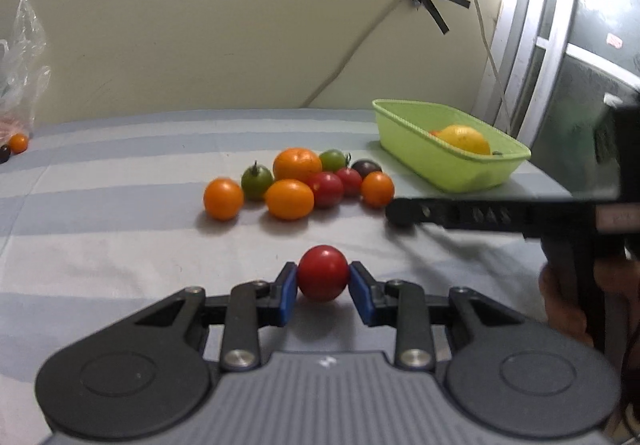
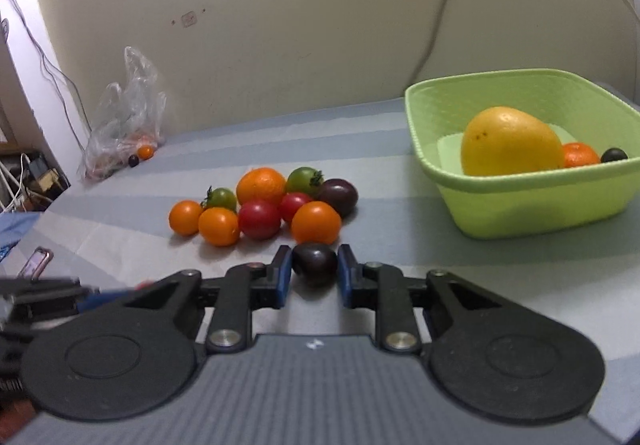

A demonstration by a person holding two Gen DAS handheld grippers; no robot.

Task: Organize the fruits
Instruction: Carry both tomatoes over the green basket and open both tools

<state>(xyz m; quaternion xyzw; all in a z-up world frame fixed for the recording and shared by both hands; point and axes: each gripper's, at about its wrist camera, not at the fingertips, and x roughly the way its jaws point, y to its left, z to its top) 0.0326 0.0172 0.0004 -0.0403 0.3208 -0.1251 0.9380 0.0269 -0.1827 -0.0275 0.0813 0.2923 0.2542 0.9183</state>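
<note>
- We see a tabletop (image 2: 400, 165) covered in a blue and grey striped cloth, with a light green basket (image 2: 532, 205) as our landmark.
- Our left tongs (image 1: 323, 277) are closed on a red tomato (image 1: 323, 272), pinched between the blue pads (image 1: 288, 293), well left of the basket and nearer to us.
- Our right tongs (image 2: 314, 271) are closed on a dark purple tomato (image 2: 314, 264), left of the basket and nearer to us.
- Left of the basket sits a cluster of fruits (image 2: 264, 205) touching one another: orange, red, green and one dark purple.
- Inside the basket lie a large yellow fruit (image 2: 510, 141), a small orange one (image 2: 581, 154) and a small dark one (image 2: 614, 154) beside it.
- Far left of the basket, against the wall, a clear plastic bag (image 2: 124, 117) stands with an orange tomato (image 2: 145, 152) and a dark one (image 2: 133, 160) just beside it.
</note>
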